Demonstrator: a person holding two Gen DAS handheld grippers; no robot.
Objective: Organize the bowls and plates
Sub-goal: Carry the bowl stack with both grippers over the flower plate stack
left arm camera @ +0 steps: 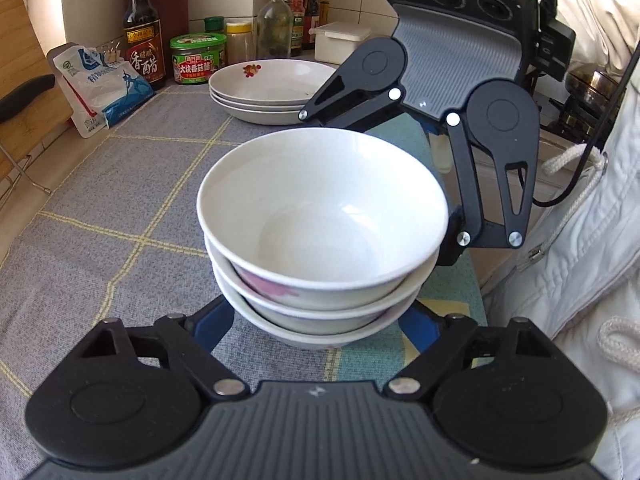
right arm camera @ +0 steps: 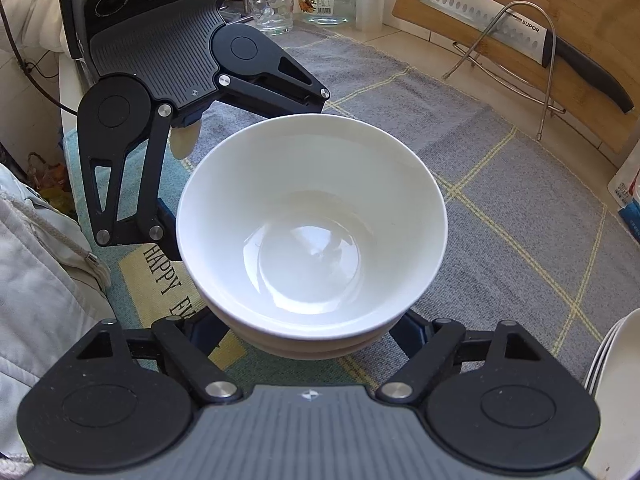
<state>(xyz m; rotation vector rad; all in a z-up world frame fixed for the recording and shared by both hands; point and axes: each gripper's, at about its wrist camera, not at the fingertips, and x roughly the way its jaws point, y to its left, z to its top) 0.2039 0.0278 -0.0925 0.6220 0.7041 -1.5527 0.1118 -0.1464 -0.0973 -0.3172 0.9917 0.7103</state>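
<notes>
On the left, toward the bench's back edge, I see three shallow plates (left arm camera: 272,92) stacked, the top one empty apart from a red motif. Near the front edge stand three nested bowls (left arm camera: 320,232), the top one white and empty. My left gripper (left arm camera: 316,320) straddles the stack's base, its blue fingers (left arm camera: 212,320) on either side; I cannot tell whether they touch. My right gripper (right arm camera: 308,332) brackets the same stack from the opposite side, partly spread, contact likewise hidden under the rim.
</notes>
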